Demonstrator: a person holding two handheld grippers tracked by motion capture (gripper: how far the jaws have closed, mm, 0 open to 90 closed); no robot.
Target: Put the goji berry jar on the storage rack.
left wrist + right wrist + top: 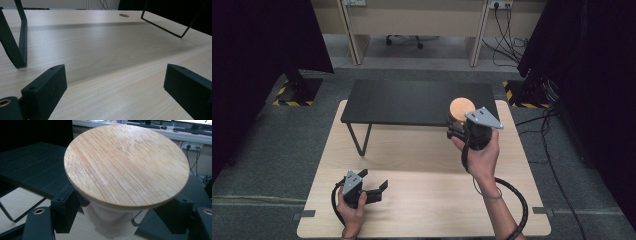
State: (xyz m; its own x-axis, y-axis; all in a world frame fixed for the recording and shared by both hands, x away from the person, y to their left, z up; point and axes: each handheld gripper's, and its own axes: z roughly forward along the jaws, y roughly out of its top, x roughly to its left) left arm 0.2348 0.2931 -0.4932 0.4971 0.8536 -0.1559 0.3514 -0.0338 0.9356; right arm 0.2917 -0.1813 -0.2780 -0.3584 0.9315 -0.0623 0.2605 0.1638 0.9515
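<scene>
The bamboo lid (126,163) is sitting closest to the lens, capping a white jar (112,223) that the right gripper (460,131) is clenching, raised at the near edge of the black shelf (412,102). The wooden table (422,200) is carrying the left gripper (377,189), which is resting released and empty. Judging the step as placing, the jar is best kept upright while lowering onto the shelf

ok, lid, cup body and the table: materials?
Lid: looks like bamboo or wood, matte, with fine straight strips of grain. Cup body: white and glossy, probably ceramic or glass; hard to tell. Table: pale wood-grain top, likely laminate, with a soft sheen.
</scene>
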